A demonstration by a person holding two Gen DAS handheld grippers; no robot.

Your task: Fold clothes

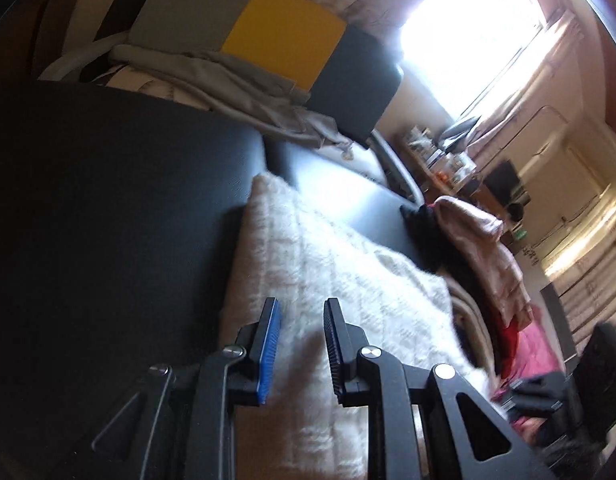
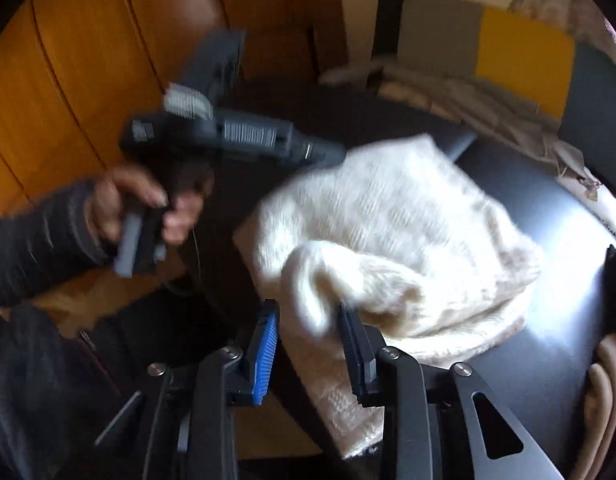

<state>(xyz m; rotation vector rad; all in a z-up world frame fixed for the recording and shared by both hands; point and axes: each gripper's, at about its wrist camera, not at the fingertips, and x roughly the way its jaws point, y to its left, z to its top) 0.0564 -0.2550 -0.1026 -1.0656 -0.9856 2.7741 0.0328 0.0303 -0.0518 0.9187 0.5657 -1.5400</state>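
Note:
A white fluffy knit garment [image 1: 328, 264] lies half folded on the black table [image 1: 107, 208]. In the left wrist view my left gripper [image 1: 301, 344] hovers over its near edge with the jaws a little apart and nothing pinched between them. In the right wrist view my right gripper [image 2: 312, 336] is shut on a raised fold of the white knit garment [image 2: 408, 220], at its near corner. A sleeved hand [image 2: 119, 204] holds the blurred left gripper [image 2: 332, 154] at the garment's far left edge.
A chair [image 1: 283, 32] with grey, yellow and dark panels stands behind the table, with a beige garment [image 1: 247, 80] draped on it. A pile of pink, red and black clothes [image 1: 488, 248] sits at the table's right. Orange-brown wooden panels [image 2: 87, 60] stand on the left.

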